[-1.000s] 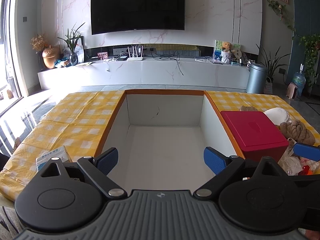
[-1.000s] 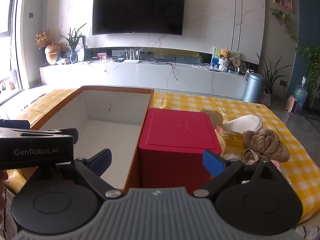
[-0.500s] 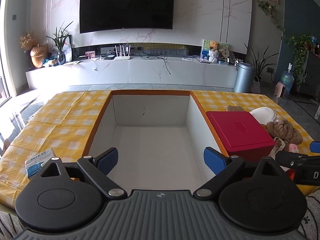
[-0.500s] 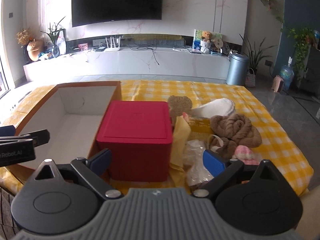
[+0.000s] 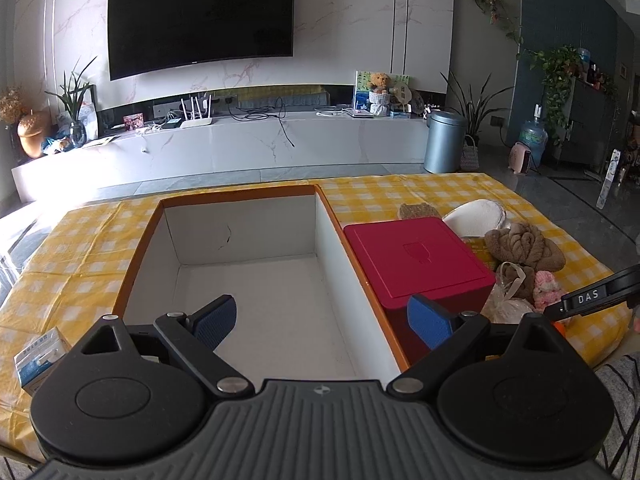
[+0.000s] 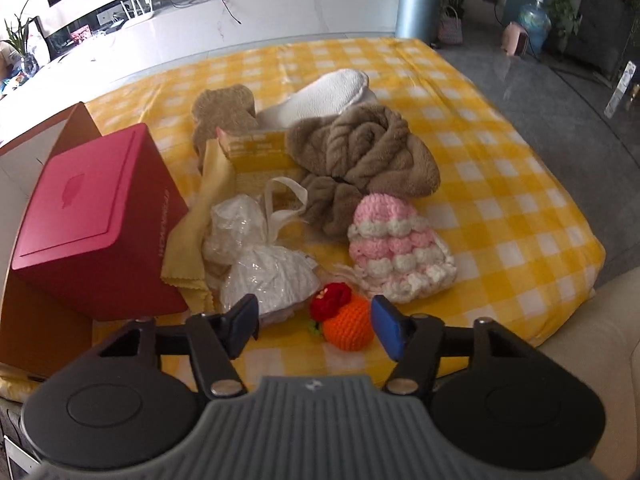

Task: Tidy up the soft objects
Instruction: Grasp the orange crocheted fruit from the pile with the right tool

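Observation:
A pile of soft things lies on the yellow checked cloth: an orange crochet ball point(image 6: 348, 322) with a red flower, a pink-and-white knitted hat point(image 6: 396, 248), a brown twisted towel point(image 6: 360, 148), a bagged white cloth point(image 6: 264, 268) and a white pad point(image 6: 332, 88). My right gripper point(image 6: 316, 316) points down at the orange ball. Its jaws are closing with the ball between them, and the left pad stands clear of it. My left gripper point(image 5: 322, 316) hangs open over the large white box point(image 5: 256, 292) with the orange rim, holding nothing.
A red lidded box point(image 6: 92, 216) stands between the white box and the pile. A yellow cloth point(image 6: 196, 232) and a tan bear-shaped pad point(image 6: 222, 112) lie beside it. A small blue-and-white carton point(image 5: 38, 354) sits at the table's near left. The table edge drops off to the right.
My right gripper swung right from the red box to the soft pile, tilted down, and its jaws narrowed around the orange ball. The left gripper shifted slightly and stayed open.

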Tool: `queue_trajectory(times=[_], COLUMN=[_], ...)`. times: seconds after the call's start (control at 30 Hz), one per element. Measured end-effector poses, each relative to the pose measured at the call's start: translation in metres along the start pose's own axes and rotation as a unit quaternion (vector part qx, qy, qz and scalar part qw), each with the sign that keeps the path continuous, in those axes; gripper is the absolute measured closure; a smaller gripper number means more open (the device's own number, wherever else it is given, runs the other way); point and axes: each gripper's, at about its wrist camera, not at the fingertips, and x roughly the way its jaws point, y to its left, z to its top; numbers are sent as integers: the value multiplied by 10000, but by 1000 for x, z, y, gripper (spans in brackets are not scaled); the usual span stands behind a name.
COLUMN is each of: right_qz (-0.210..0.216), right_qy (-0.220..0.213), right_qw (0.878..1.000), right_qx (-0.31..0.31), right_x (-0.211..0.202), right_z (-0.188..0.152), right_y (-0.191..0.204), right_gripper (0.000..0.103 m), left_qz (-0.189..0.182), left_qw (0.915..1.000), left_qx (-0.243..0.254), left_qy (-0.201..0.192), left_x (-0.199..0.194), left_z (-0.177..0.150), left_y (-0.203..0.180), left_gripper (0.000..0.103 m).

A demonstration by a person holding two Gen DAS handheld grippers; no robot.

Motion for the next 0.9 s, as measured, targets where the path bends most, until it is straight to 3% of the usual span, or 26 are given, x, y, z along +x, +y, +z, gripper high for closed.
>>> queue_trajectory(times=[0.1, 0.27, 0.4, 0.67, 0.8, 0.9], right_qz=[-233, -835, -699, -462, -324, -473], right_qy=[164, 469, 721, 136, -494, -1090], right_qw=[9996, 9947, 9944, 9986, 9982, 9917], right_qx=[13, -384, -335, -200, 92, 500], right_x=[17, 39, 49, 9, -35, -63], right_z=[1, 0, 1, -13, -14, 0], right_y=[1, 7, 2, -3, -12, -18], right_gripper=[52, 54, 67, 68, 68, 68], left_qz=[-27, -90, -81, -114, -387, -690], left_qw=[9999, 9991, 9983, 9967, 9960, 9944], left_qx=[123, 406, 570, 803, 793, 688], left_qy=[23, 31, 17, 66, 165, 410], left_x=[2, 5, 5, 3, 4, 10], left_z=[-1, -5, -6, -6, 3, 16], left_y=[-7, -16, -21, -31, -36, -45], left_gripper=[0, 0, 0, 0, 0, 0])
